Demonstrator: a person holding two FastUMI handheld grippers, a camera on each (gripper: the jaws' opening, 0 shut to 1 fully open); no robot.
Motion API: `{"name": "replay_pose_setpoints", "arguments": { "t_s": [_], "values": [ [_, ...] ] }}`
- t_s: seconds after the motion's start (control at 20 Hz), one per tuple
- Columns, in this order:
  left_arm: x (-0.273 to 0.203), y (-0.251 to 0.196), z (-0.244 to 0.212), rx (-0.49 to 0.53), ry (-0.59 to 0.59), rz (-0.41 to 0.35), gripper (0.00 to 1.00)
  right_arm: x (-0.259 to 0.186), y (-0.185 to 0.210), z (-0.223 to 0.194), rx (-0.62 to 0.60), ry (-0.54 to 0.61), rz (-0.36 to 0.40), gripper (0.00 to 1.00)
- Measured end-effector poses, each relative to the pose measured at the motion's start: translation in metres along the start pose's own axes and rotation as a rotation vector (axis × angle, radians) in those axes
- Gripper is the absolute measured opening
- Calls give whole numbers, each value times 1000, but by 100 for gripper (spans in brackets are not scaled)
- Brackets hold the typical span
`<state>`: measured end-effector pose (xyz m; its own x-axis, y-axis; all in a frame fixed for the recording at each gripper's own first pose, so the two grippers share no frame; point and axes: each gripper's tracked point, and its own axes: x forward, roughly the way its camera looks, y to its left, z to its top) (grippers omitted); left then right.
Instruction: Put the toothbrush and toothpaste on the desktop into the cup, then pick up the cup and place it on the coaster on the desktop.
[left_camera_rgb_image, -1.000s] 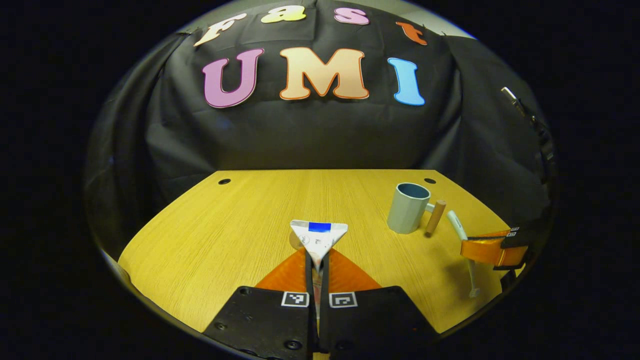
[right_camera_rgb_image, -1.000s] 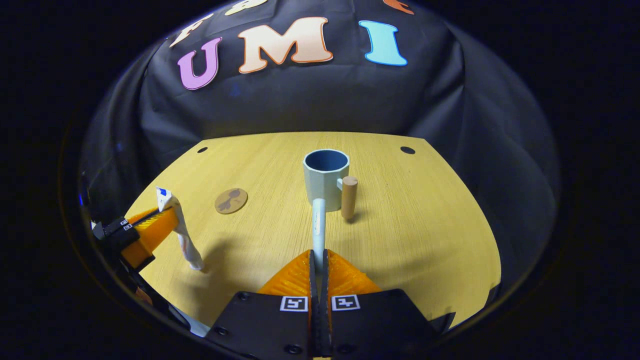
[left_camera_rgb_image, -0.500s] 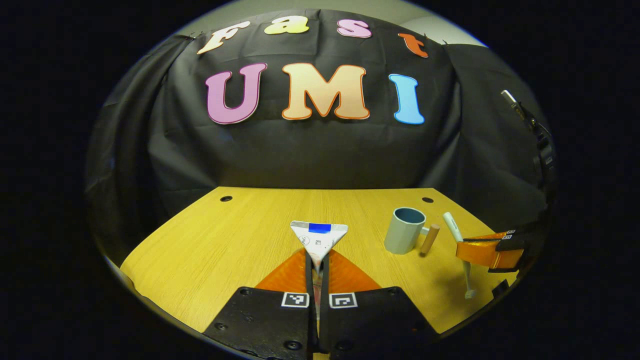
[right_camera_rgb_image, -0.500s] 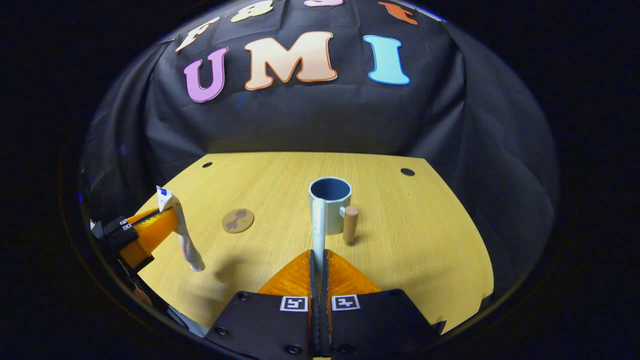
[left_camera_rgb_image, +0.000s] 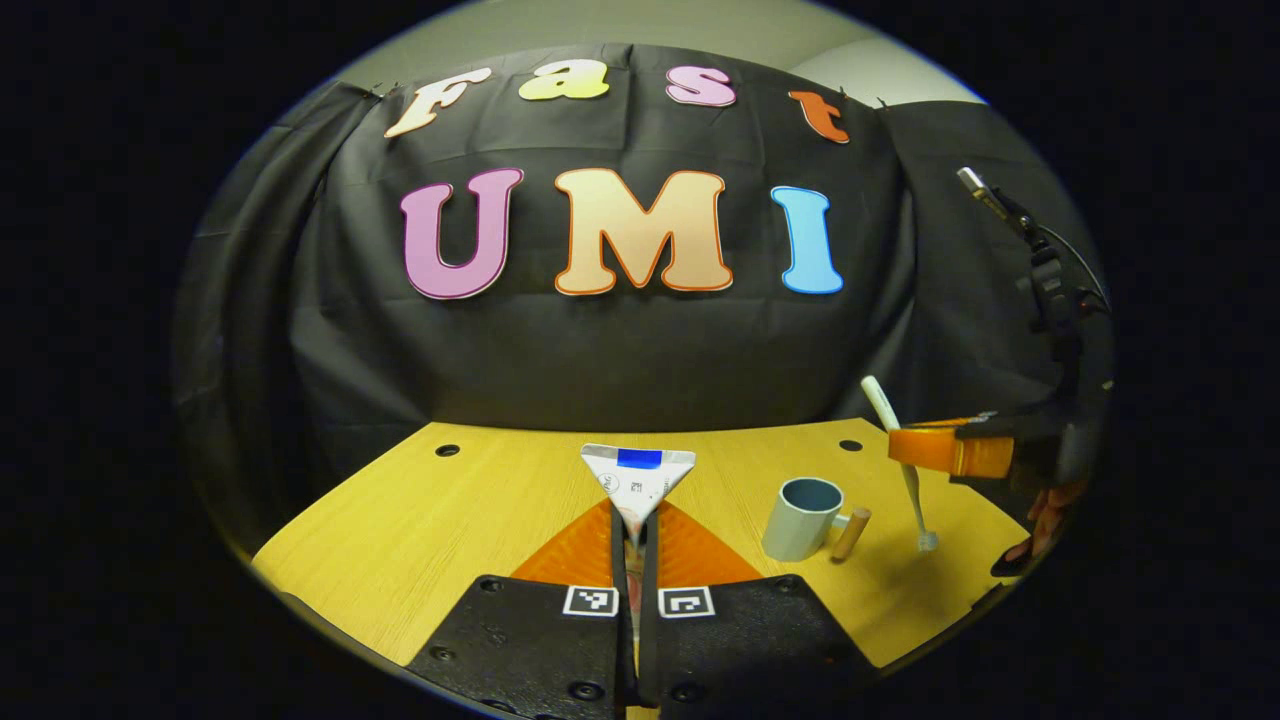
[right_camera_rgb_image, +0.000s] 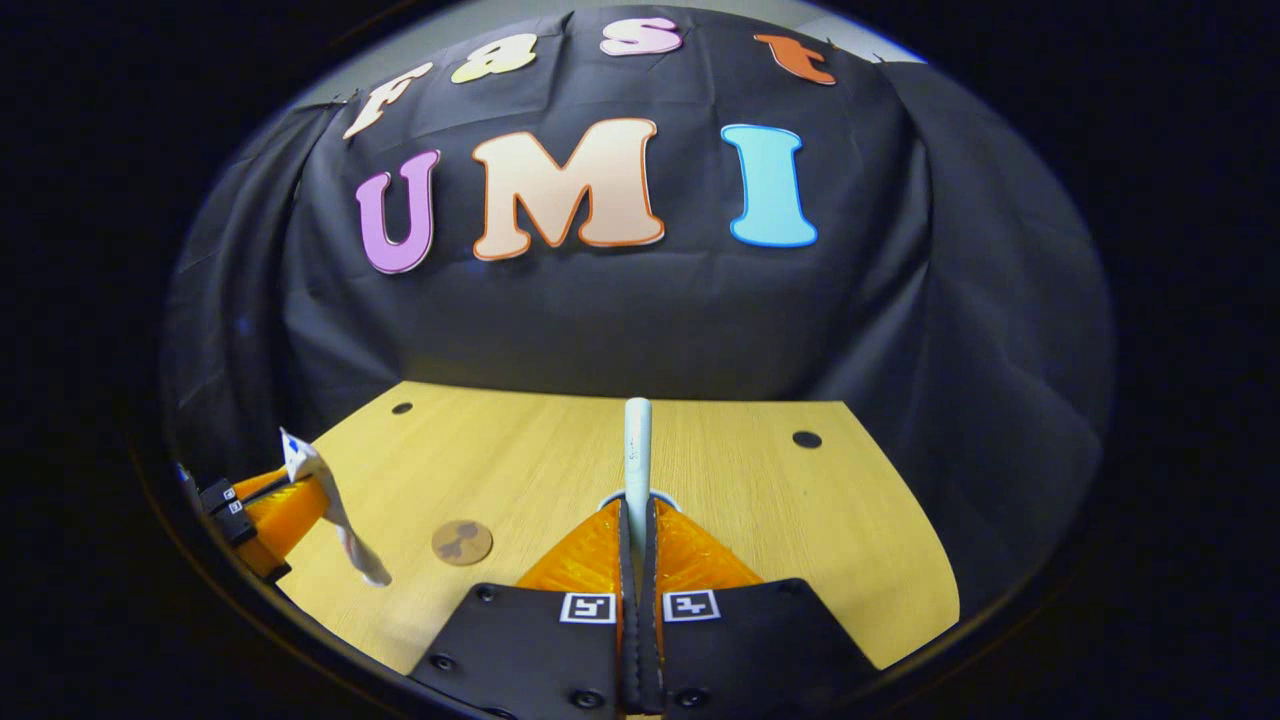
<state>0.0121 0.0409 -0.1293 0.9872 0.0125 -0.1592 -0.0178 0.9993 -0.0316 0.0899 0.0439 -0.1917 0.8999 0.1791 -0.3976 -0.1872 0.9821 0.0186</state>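
Nothing has been put into the cup (left_camera_rgb_image: 803, 518) yet, so the task is judged to be at an early stage: both items are lifted off the desktop (left_camera_rgb_image: 460, 520), neither is lowered in.

The cup, pale with a wooden handle, is seen standing upright on the desktop in the left gripper view, its mouth empty. Taken as the landmark, everything else is placed from it.

The toothpaste tube (left_camera_rgb_image: 637, 480) is clamped between the fingers of the left gripper (left_camera_rgb_image: 632, 540), crimped end forward, held well to the left of the cup. In the right gripper view the same tube (right_camera_rgb_image: 330, 515) is seen hanging cap-down above the wood.

The toothbrush (right_camera_rgb_image: 637, 455) is pinched in the right gripper (right_camera_rgb_image: 637, 530), handle pointing forward, and a sliver of the cup's rim is glimpsed just behind the fingers. From the left gripper view the toothbrush (left_camera_rgb_image: 900, 462) is carried just right of the cup and above it, head down.

The coaster (right_camera_rgb_image: 462, 542), a small brown disc, lies bare to the left of the cup.

Left to do: both drops, then the cup's move to the coaster.

The wood-grain desktop is backed by black cloth.
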Motion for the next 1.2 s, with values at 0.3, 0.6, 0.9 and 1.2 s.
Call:
{"name": "replay_pose_setpoints", "arguments": {
  "t_s": [0.3,0.6,0.9,1.2],
  "values": [
    [9,7,19,7,-22,10,0,41,5,43,26,-119,34,3],
    [22,12,26,5,-37,24,0,81,13,52,48,-195,66,3],
    [39,9,26,-1,-48,15,0,119,15,27,51,-194,65,3],
    [46,-3,33,-5,-61,-12,0,128,20,6,-21,-213,54,3]
  ]
}}
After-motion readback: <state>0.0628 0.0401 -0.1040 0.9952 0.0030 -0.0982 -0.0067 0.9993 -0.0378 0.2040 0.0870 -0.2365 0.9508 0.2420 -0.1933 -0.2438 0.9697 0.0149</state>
